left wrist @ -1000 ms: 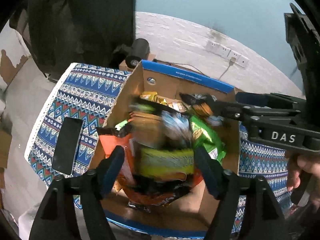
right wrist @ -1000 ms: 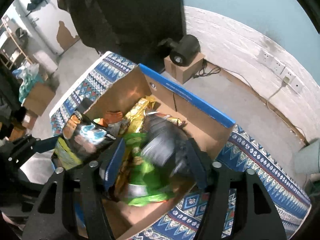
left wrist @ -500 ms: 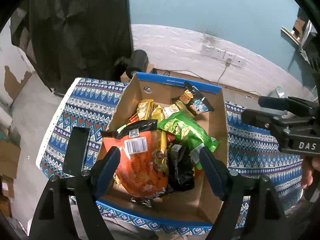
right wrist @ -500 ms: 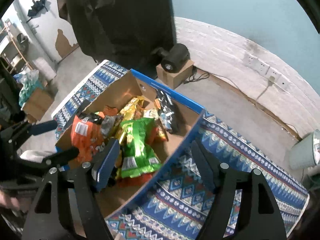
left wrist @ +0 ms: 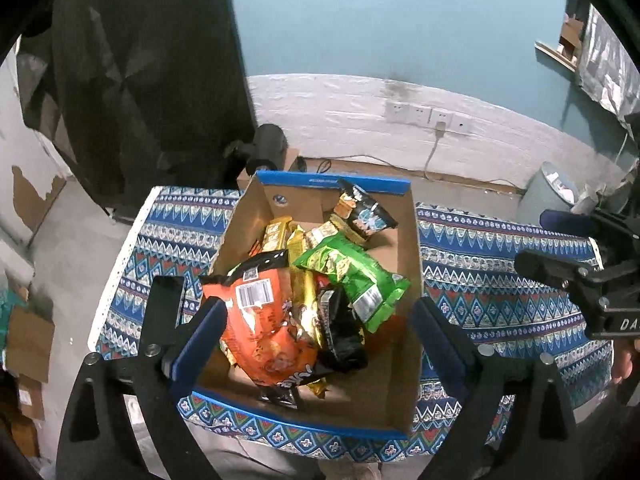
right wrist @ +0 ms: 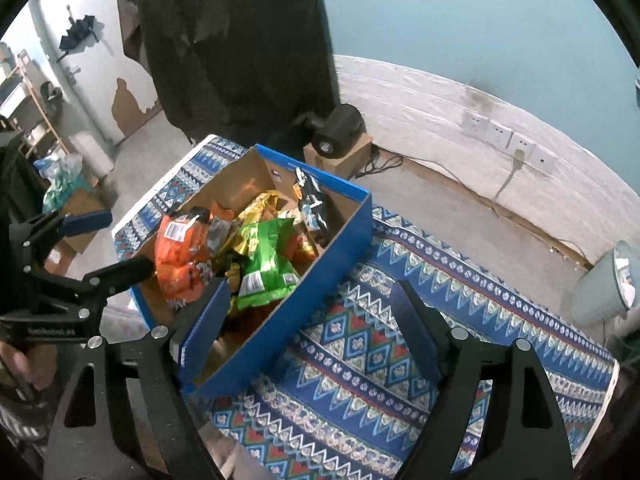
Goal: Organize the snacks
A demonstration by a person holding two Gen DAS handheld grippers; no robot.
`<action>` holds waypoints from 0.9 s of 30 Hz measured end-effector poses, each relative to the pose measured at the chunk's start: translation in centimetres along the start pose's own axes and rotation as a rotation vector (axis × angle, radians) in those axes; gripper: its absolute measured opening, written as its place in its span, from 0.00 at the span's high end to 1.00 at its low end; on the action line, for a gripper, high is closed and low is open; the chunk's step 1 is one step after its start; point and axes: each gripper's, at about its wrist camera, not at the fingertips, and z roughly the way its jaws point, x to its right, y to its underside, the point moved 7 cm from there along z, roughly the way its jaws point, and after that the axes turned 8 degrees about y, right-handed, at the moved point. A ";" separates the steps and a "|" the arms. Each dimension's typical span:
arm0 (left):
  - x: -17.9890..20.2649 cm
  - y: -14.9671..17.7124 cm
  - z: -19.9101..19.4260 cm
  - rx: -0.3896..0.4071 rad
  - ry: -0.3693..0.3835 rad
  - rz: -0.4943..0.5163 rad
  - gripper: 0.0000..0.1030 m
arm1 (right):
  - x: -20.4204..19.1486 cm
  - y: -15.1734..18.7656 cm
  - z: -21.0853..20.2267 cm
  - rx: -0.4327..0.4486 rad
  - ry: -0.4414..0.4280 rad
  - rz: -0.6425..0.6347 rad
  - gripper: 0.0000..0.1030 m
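Note:
An open cardboard box (left wrist: 248,216) with a blue rim stands on the patterned cloth (left wrist: 488,280) and holds a heap of snack bags. An orange bag (left wrist: 260,328) lies front left, a green bag (left wrist: 352,276) in the middle, and a black bag (left wrist: 368,212) leans on the far wall. Above the box's near side hangs my left gripper (left wrist: 318,344), jaws opening, with nothing held between them. My right gripper (right wrist: 310,320) hovers over the box's (right wrist: 304,300) right wall and the cloth, jaws also opening and empty. In its view the orange bag (right wrist: 182,252) and green bag (right wrist: 266,268) lie in the box.
A flat black slab (left wrist: 162,312) lies on the cloth left of the box. Behind the table a black device sits on a small carton (right wrist: 340,148). A grey bin (right wrist: 604,288) stands at the right, and a dark cloth (right wrist: 240,40) hangs behind.
Both grippers let go of the snack bags, which now lie in the box. Both pulled back and up with jaws spreading; the right one shifted right, over the box's edge and the cloth.

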 end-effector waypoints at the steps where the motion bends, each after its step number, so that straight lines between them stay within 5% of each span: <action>1: 0.2 -0.1 -0.1 0.004 -0.004 0.008 0.08 | 0.2 0.2 -0.2 0.005 -0.002 0.005 0.20; 27: 3.6 -0.7 -0.2 0.029 -0.043 0.103 0.01 | 3.4 4.3 -1.0 0.046 0.040 0.089 0.20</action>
